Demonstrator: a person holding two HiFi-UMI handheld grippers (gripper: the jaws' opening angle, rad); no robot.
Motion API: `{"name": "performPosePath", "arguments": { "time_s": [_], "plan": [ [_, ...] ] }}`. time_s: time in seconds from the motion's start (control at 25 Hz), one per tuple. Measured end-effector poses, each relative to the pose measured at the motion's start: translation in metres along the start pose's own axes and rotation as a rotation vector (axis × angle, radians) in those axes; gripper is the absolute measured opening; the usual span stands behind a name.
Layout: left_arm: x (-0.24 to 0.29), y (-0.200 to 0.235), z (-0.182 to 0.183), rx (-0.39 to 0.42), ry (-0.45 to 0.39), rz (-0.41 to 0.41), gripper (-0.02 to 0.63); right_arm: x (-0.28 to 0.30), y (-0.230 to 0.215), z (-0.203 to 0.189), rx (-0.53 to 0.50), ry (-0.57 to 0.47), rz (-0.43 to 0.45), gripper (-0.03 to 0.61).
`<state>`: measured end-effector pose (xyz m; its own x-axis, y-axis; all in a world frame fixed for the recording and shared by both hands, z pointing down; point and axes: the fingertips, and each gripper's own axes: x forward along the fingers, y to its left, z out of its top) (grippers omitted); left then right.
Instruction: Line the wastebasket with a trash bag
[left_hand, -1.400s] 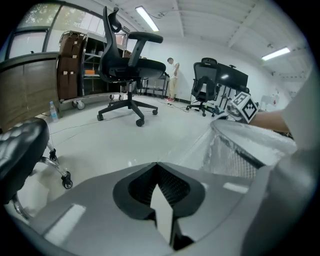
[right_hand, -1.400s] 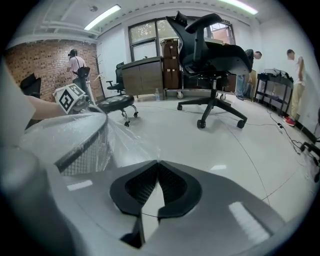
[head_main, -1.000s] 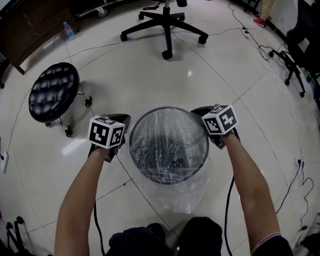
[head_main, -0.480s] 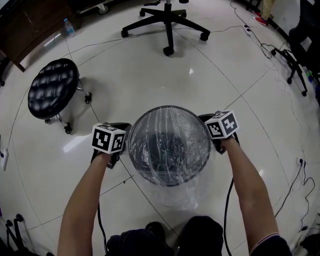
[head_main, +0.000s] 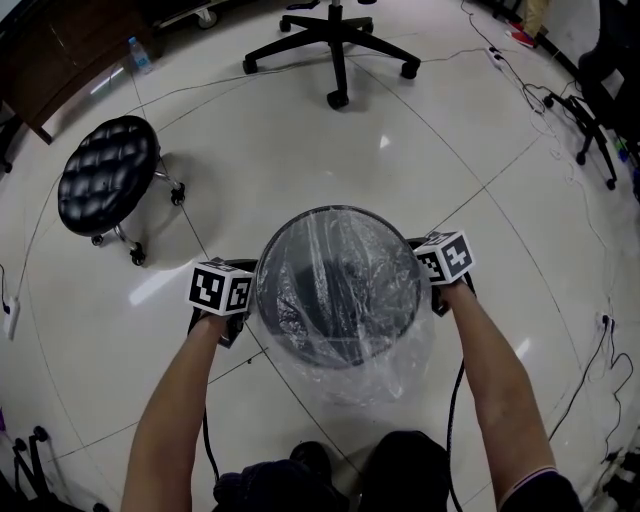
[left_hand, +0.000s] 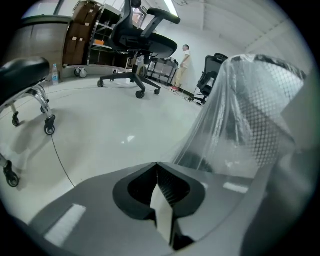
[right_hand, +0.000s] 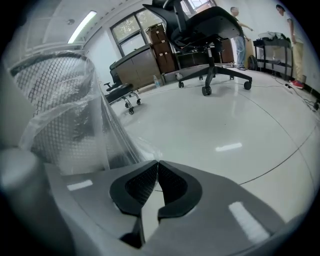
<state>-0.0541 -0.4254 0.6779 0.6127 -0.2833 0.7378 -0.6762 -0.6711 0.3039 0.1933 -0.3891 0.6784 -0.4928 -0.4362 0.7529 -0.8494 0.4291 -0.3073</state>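
1. Occupying centre frame: one mesh wastebasket (head_main: 338, 209), with one clear trash bag (head_main: 350, 385) draped over its rim.
2. Two grippers flank it: left gripper (left_hand: 156, 165) and right gripper (right_hand: 157, 162), each with its jaws closed on the bag film.
3. Upper frame: one stool (head_main: 108, 190), one office chair (head_main: 335, 50).

You're working with a black metal-mesh wastebasket (head_main: 330, 300), a thin, clear, crinkly plastic trash bag (head_main: 350, 382), and a glossy, smooth floor (head_main: 300, 140).

The glossy white floor (head_main: 300, 150) bears the wastebasket (head_main: 338, 209), sheathed in a clear trash bag (head_main: 350, 375), near centre; a black stool (head_main: 108, 175) stands far left, an office chair (head_main: 335, 55) farther off.
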Motion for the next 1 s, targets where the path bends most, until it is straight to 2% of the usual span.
{"name": "performPosePath", "arguments": {
  "time_s": [0.48,0.64,0.8,1.0],
  "plan": [
    [0.007,-0.008,-0.019,-0.057,0.009,-0.011,0.011,0.002,0.001,-0.019,0.063,-0.029,0.066,0.031],
    [0.002,-0.007,-0.013,-0.081,-0.016,0.001,0.015,-0.003,0.007,-0.014,0.065,-0.041,0.068,0.058],
    [-0.008,-0.003,-0.003,-0.087,-0.052,0.033,0.064,-0.014,0.002,-0.009,0.069,-0.061,0.070,0.127],
    [-0.031,-0.001,0.015,-0.085,-0.119,0.061,0.092,-0.039,0.001,0.005,0.086,-0.116,0.090,0.143]
  ]
}}
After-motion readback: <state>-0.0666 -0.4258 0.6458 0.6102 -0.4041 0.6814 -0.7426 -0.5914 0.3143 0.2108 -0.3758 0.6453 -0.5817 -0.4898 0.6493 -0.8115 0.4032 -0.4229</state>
